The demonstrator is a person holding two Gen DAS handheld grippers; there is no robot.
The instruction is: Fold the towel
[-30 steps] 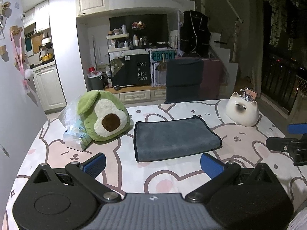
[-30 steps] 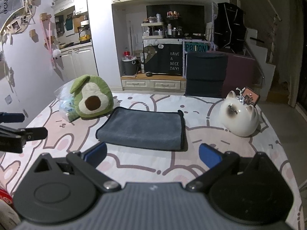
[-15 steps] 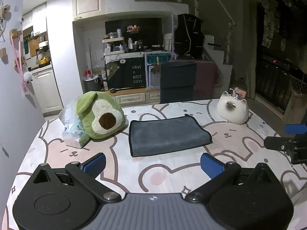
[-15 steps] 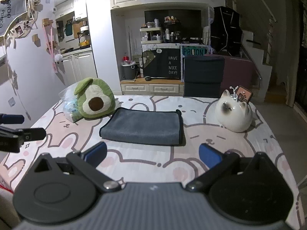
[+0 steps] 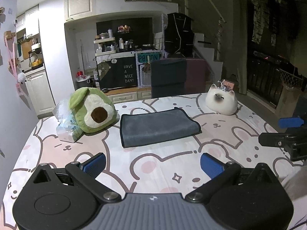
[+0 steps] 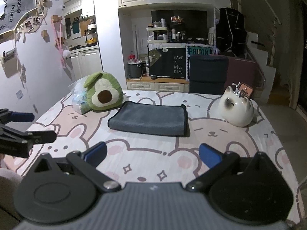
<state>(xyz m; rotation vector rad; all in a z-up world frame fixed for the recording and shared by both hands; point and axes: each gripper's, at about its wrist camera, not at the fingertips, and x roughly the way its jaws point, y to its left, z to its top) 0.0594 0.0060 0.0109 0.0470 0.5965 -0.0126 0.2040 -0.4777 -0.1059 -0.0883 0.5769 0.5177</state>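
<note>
Near the table's front edge both tongs, left [image 5: 152, 164] and right [image 6: 152, 154], gape empty, towel [image 5: 158, 127] folded beyond

Both cameras sit low at the near edge of the table [image 5: 153, 163], looking across it toward the kitchen wall. The left view stands left of the right view. Both share the towel [image 5: 158, 127] [image 6: 149, 119], avocado cushion [image 5: 93, 110] and cat figure [image 6: 237, 109].
</note>
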